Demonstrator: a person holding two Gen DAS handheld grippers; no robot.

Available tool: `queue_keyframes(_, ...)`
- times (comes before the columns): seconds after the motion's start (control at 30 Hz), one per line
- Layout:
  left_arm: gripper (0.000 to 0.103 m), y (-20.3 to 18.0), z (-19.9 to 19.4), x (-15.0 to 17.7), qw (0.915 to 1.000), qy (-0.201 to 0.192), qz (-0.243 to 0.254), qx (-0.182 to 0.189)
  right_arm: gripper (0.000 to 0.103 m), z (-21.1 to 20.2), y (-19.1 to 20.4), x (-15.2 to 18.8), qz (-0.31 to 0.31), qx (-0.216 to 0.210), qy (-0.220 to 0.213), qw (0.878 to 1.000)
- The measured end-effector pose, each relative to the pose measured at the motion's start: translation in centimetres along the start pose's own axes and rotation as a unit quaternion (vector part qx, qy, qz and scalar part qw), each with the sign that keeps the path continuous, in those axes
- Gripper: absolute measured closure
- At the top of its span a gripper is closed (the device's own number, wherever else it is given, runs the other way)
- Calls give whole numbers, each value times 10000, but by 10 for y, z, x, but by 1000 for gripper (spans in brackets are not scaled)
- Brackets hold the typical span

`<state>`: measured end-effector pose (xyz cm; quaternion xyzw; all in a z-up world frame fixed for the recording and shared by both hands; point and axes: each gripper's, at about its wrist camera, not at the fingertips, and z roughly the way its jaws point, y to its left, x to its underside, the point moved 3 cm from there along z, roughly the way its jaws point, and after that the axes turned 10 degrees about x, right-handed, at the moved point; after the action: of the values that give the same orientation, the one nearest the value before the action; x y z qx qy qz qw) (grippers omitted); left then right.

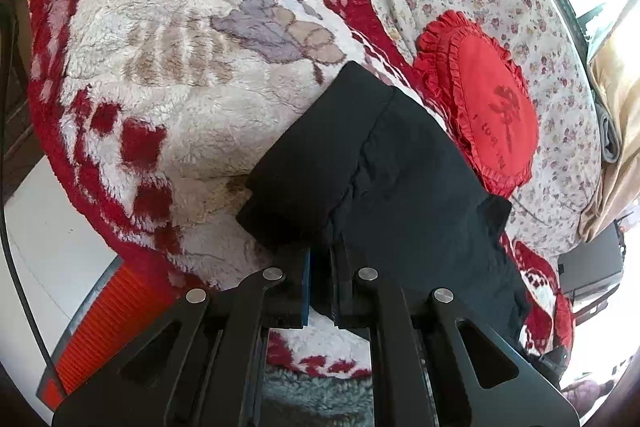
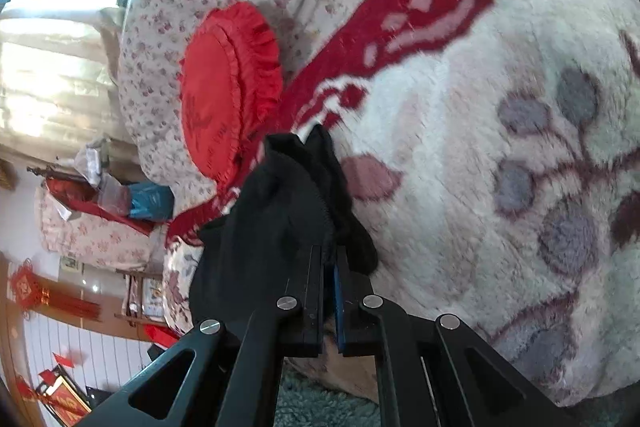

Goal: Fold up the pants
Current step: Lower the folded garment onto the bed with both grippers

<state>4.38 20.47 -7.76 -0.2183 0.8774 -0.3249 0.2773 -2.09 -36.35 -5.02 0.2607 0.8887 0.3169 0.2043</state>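
Directly ahead of both grippers, the black fabric pants [image 1: 372, 171] lie bunched on the white-and-red floral fleece blanket [image 1: 160, 67]. Left gripper [image 1: 320, 251]: jaws clamped narrow on the near pants edge. Right gripper [image 2: 330, 255]: jaws likewise pinched onto black cloth. Beyond the pants sits a red ruffled heart-shaped cushion [image 1: 488, 107].

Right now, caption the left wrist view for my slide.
Left gripper pinches folded black pants on a floral fleece blanket.

black pants [image 1: 360, 163] bunched on blanket [image 1: 160, 67]
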Motion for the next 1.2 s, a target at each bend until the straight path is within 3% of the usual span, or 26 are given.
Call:
queue_keyframes(0.17,93,-1,2,4,9998,96,145,-37,99,4,-9,0,141,214,20,9997)
queue_keyframes(0.27,83,2,-6,4,9992,65,270,-272,97,-9,-22,-8,450,538,-425,9966)
queue_keyframes(0.3,71,3,-10,4,9988,6,301,-381,97,-16,-23,-11,450,764,-636,9940)
queue_keyframes(0.33,66,4,-15,3,9982,-95,328,-485,97,-25,-19,-14,355,904,-904,9912)
queue_keyframes(0.47,67,-14,-50,-8,9839,-1201,769,-1077,97,-45,43,-17,-1060,1199,-1844,9697)
queue_keyframes(0.53,67,-37,-50,-14,9800,-1380,1122,-893,97,-35,82,-10,-1929,1172,-2051,9523)
queue_keyframes(0.63,67,-80,-14,-19,9783,-943,1787,-453,97,7,135,3,-2971,1116,-1767,9317)
queue_keyframes(0.73,67,-100,25,-23,9725,-681,2169,-504,97,50,178,15,-3525,874,-1417,9209)
queue_keyframes(0.83,70,-81,62,-31,9736,-162,1999,-1086,97,90,225,31,-3891,125,-1031,9153)
queue_keyframes(0.9,73,-59,73,-36,9784,-187,1755,-1075,97,123,256,46,-4254,-303,-552,9028)
queue_keyframes(0.97,76,-57,72,-36,9773,-216,1799,-1098,97,151,276,60,-4584,-441,-178,8875)
queue_keyframes(1.03,76,-57,73,-35,9761,-205,1839,-1137,97,189,288,72,-4816,-459,464,8739)
queue_keyframes(1.1,76,-58,72,-35,9765,-201,1816,-1144,97,220,280,72,-4953,-156,905,8638)
queue_keyframes(1.13,76,-58,73,-35,9766,-203,1803,-1151,98,230,275,63,-4884,207,779,8689)
queue_keyframes(1.17,76,-58,74,-34,9765,-210,1801,-1160,103,238,265,42,-4450,425,650,8921)
queue_keyframes(1.2,76,-58,74,-34,9766,-224,1792,-1168,103,238,257,21,-3865,310,579,9199)
